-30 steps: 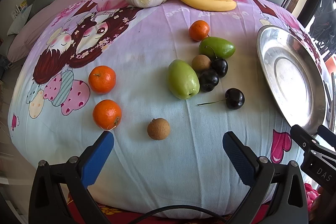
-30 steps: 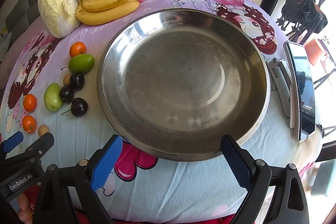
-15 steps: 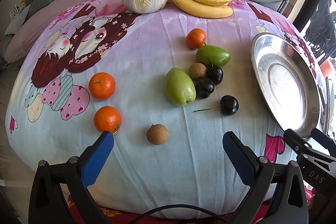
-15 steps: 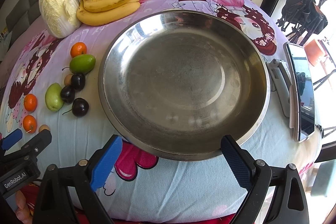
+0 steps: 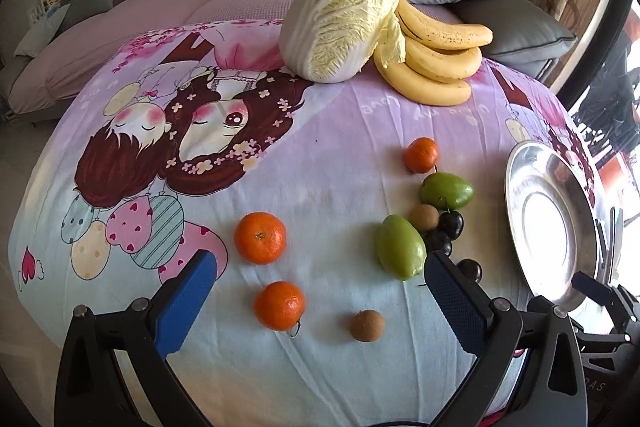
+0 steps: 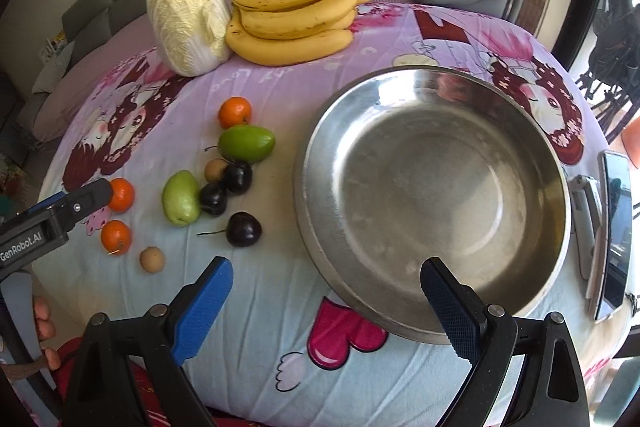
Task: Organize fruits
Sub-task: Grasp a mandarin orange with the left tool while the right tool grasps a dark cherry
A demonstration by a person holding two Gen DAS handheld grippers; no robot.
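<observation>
Both grippers — left gripper point(image 5: 316, 291), right gripper point(image 6: 326, 291) — hold fingers wide and empty; the round steel bowl point(image 6: 432, 131) waits for loose fruit.

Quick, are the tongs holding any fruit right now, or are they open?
Left tongs: open, holding nothing, above the cloth near two oranges.
Right tongs: open, holding nothing, at the near rim of the metal bowl.

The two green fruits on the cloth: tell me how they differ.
The nearer green fruit is paler, yellowish green, and stands roughly lengthwise toward the camera; the farther green fruit is deeper green and lies crosswise. The nearer touches a dark cherry; the farther sits beside an orange. Both are smooth, oval and lie outside the steel bowl.
</observation>
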